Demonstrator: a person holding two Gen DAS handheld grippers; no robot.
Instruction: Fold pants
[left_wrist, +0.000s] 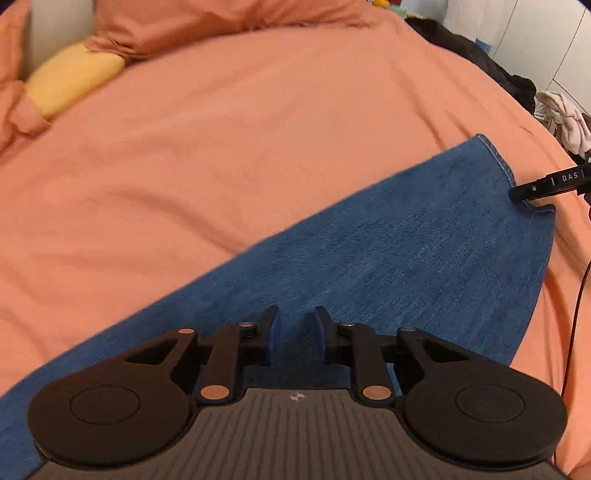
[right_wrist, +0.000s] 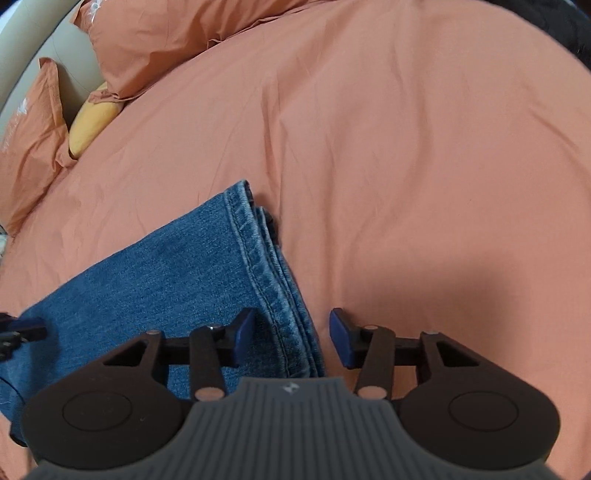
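Note:
Blue denim pants (left_wrist: 388, 258) lie flat on an orange bed cover (left_wrist: 221, 147), legs stacked, hems at the far end. My left gripper (left_wrist: 295, 336) hovers over the leg with its jaws partly open and nothing between them. In the right wrist view the stacked leg hems (right_wrist: 273, 288) run between the fingers of my right gripper (right_wrist: 291, 336), which is open and straddles the hem edge. The right gripper's finger (left_wrist: 543, 184) shows at the hem in the left wrist view. The left gripper's fingertip (right_wrist: 22, 330) shows at the left edge of the right wrist view.
Orange pillows (right_wrist: 166, 40) and a yellow cushion (right_wrist: 92, 118) lie at the head of the bed. Dark clothing (left_wrist: 480, 48) and a pale heap of laundry (left_wrist: 561, 114) sit at the right bed edge, by white cupboard doors. A black cable (left_wrist: 576, 314) hangs at right.

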